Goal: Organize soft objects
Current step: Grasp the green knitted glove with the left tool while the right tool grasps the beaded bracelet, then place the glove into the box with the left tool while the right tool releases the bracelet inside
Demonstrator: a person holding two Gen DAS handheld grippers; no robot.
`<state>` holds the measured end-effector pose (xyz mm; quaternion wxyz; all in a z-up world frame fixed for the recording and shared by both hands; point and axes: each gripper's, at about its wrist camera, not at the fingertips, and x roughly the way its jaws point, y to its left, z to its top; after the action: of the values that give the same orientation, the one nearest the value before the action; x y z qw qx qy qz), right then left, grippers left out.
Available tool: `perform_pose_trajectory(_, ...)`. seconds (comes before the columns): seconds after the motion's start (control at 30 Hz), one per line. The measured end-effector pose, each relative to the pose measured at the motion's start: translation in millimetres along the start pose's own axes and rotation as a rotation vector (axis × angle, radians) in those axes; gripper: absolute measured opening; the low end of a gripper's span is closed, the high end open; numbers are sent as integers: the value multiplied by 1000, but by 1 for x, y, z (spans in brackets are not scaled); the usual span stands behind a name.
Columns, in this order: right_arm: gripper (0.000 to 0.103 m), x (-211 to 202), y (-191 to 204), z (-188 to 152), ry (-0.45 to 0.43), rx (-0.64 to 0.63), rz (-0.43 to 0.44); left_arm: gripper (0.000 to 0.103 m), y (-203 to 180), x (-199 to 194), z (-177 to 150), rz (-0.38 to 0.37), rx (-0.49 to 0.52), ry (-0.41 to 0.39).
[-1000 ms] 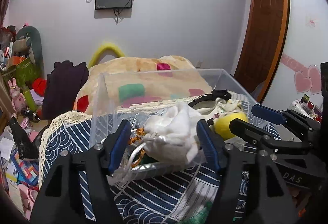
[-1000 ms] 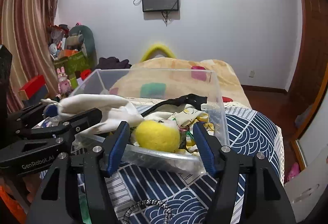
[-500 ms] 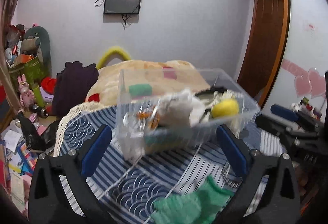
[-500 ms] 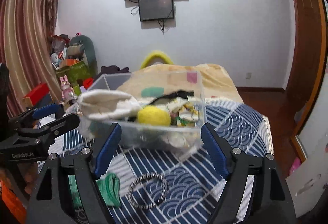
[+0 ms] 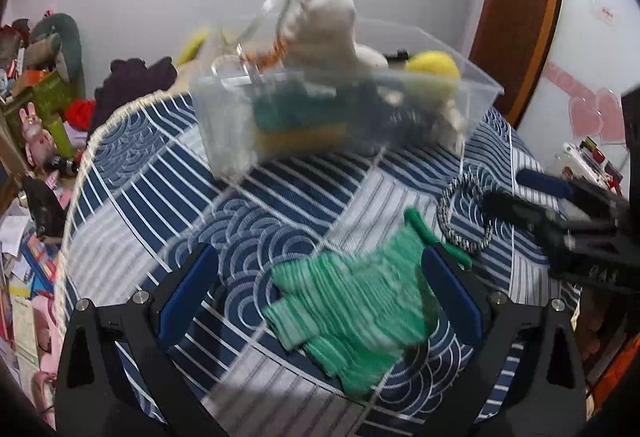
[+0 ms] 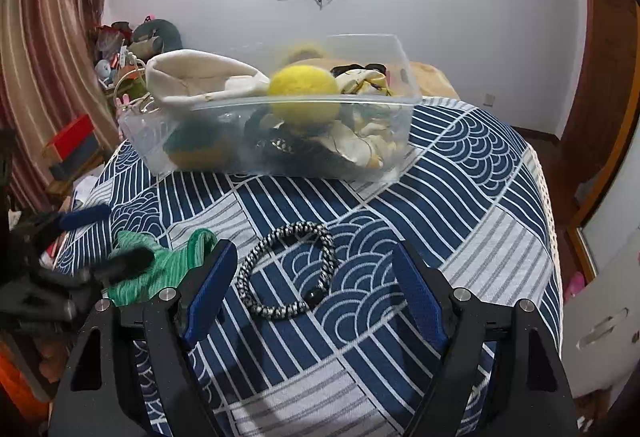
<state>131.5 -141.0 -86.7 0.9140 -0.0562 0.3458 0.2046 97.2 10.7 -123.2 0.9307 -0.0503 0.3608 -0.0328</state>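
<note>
Both hand-held grippers, the left [image 5: 320,293] and right [image 6: 316,297], are being held wide apart and empty; the green glove [image 5: 352,313] is being straddled, and cloth risks being pinched with it.

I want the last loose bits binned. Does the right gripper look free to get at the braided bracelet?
Probably yes. The right gripper is open with the braided bracelet lying flat on the tablecloth right between its fingers. Nothing covers it; the green glove lies apart to its left.
</note>
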Motion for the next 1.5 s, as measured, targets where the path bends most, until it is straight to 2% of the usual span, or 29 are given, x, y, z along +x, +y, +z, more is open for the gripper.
perform_pose_trajectory(0.03, 72, 1, 0, 2, -3, -1, 0, 103, -1, 0, -3, 11, -1, -8)
perform_pose_trajectory(0.07, 67, 3, 0, 4, -3, -2, -1, 97, -1, 1, -4, 17, 2, -17)
perform_pose_trajectory(0.1, 58, 5, 1, 5, 0, -4, -5, 81, -1, 4, -4, 11, 8, -11)
perform_pose_trajectory(0.13, 51, 8, 1, 7, 7, -8, -9, 73, -2, 10, -5, -11, 17, 19)
perform_pose_trajectory(0.17, 48, 14, 2, 9, 23, -14, -10, 66, -3, 15, -6, -38, 22, 43)
perform_pose_trajectory(0.2, 43, 18, 3, 11, 34, -18, -9, 65, -5, 15, -7, -36, 29, 35)
perform_pose_trajectory(0.23, 31, 24, 2, 11, 52, -18, -9, 63, -9, 13, -8, -31, 45, 22)
perform_pose_trajectory(0.3, 13, 29, 4, 7, 73, -18, -8, 50, -14, 11, -10, -45, 72, 17)
perform_pose_trajectory(0.4, 9, 31, 1, 3, 72, -18, -10, 38, -19, 9, -11, -72, 93, 13)
perform_pose_trajectory(0.47, 8, 25, -2, 2, 55, 3, 22, 36, -22, 7, -11, -75, 96, 4)
perform_pose_trajectory(0.77, 8, -6, -4, 9, -36, 6, 24, 33, -17, -26, 8, -22, 87, -136)
perform_pose_trajectory(1.07, 7, -41, -1, 26, -165, 11, 29, 32, -15, -55, 45, -24, 75, -261)
perform_pose_trajectory(1.23, 7, -45, 6, 45, -235, 8, 27, 33, -15, -74, 67, 4, 77, -343)
perform_pose_trajectory(1.37, 8, -47, 2, 50, -238, -12, 4, 33, -11, -78, 79, 12, 56, -370)
perform_pose_trajectory(1.4, 15, -46, 0, 48, -230, -10, 0, 33, -9, -77, 83, 15, 50, -375)
perform_pose_trajectory(1.5, 44, -31, -7, 40, -159, -15, -25, 33, -4, -71, 92, 38, 35, -384)
